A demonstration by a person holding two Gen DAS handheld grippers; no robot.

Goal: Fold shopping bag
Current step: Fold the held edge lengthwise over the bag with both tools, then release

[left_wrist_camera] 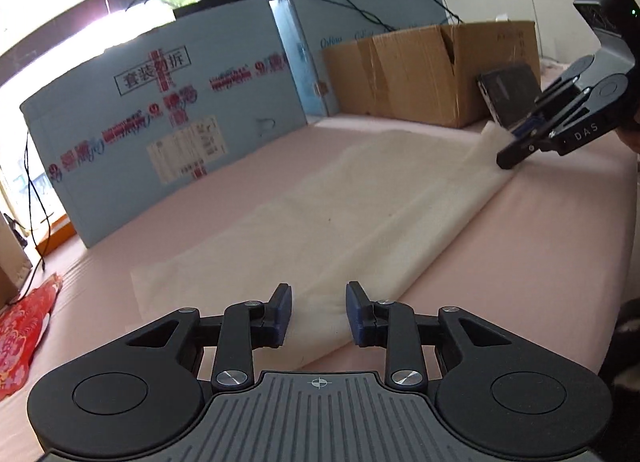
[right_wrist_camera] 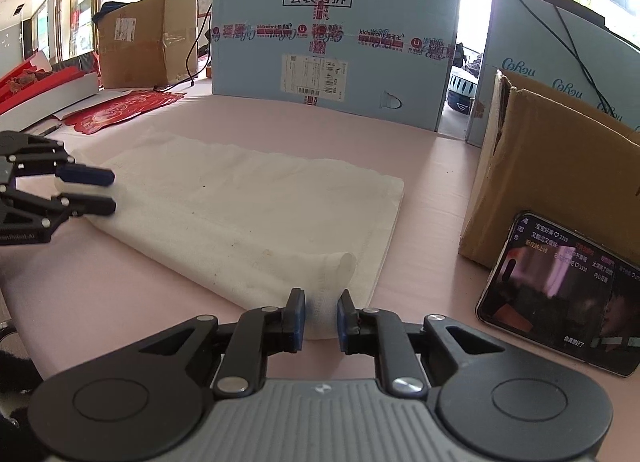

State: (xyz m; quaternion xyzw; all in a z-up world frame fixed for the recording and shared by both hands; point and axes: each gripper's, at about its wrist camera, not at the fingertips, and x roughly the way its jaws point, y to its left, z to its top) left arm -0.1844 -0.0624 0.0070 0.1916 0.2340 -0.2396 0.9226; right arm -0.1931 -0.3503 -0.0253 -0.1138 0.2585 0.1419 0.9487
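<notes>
the white cloth bag (right_wrist_camera: 240,206) lay flat on the pink worktop (right_wrist_camera: 432,166), soft, light and floppy. my right tongs (right_wrist_camera: 320,316) pinched its rolled corner; my left tongs (left_wrist_camera: 318,312) were spread around the other end.

phone (right_wrist_camera: 560,294) cut off by the right edge (box labels unreadable).

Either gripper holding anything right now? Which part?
Right gripper has the white shopping bag between its fingers at the near folded corner. Left gripper is open, fingers straddling the fold's opposite end, not pinching it.
</notes>
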